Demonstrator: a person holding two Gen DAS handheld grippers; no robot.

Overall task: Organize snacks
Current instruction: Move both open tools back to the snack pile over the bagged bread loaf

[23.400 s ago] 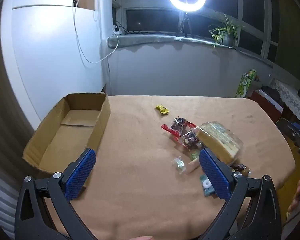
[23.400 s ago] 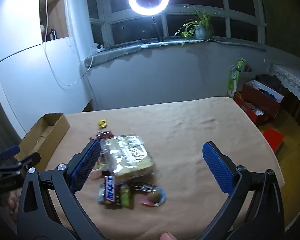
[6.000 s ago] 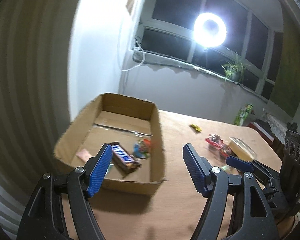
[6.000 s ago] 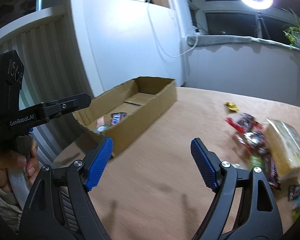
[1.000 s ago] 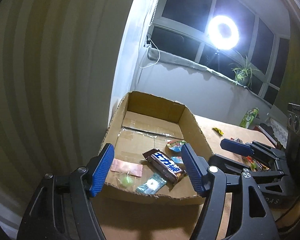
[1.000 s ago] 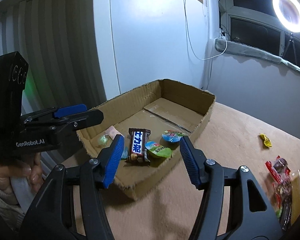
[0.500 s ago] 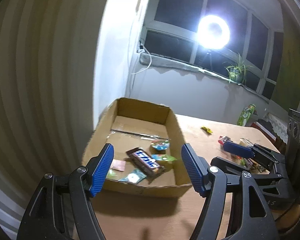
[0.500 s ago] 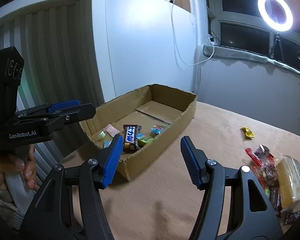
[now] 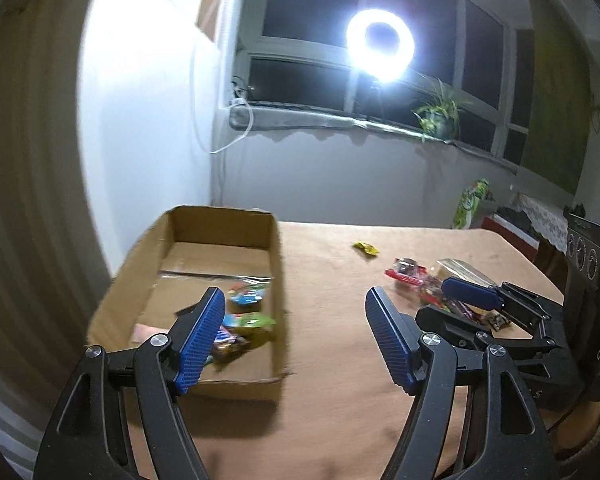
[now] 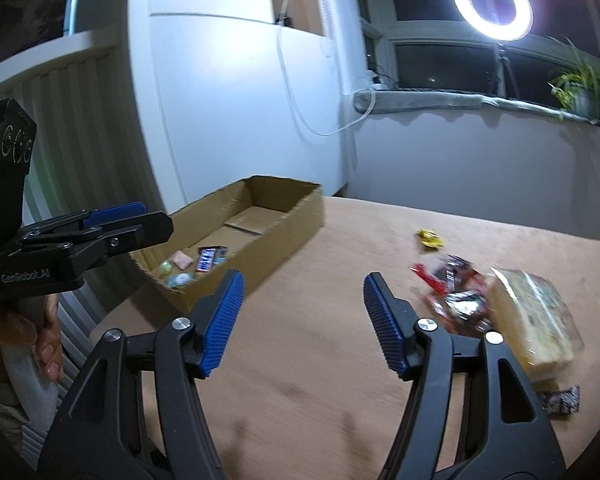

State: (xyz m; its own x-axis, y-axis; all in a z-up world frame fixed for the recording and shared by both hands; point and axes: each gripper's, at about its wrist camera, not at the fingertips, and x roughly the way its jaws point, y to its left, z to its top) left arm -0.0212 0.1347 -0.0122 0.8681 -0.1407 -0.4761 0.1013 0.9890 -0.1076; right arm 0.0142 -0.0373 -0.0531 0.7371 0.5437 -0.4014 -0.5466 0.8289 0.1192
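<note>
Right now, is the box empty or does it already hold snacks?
Holds snacks. The box has a chocolate bar and several small wrapped pieces at its near end; its far end looks bare.

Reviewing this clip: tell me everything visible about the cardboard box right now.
The cardboard box is a plain brown, shallow, open-topped rectangular carton with slightly ragged rims and a taped seam across its floor. It sits flat on the tan-covered table, at the end nearest the white wall. Several small snacks lie at its near end, among them a chocolate bar, a pink packet and a green wrapper. Neither claw touches it.
</note>
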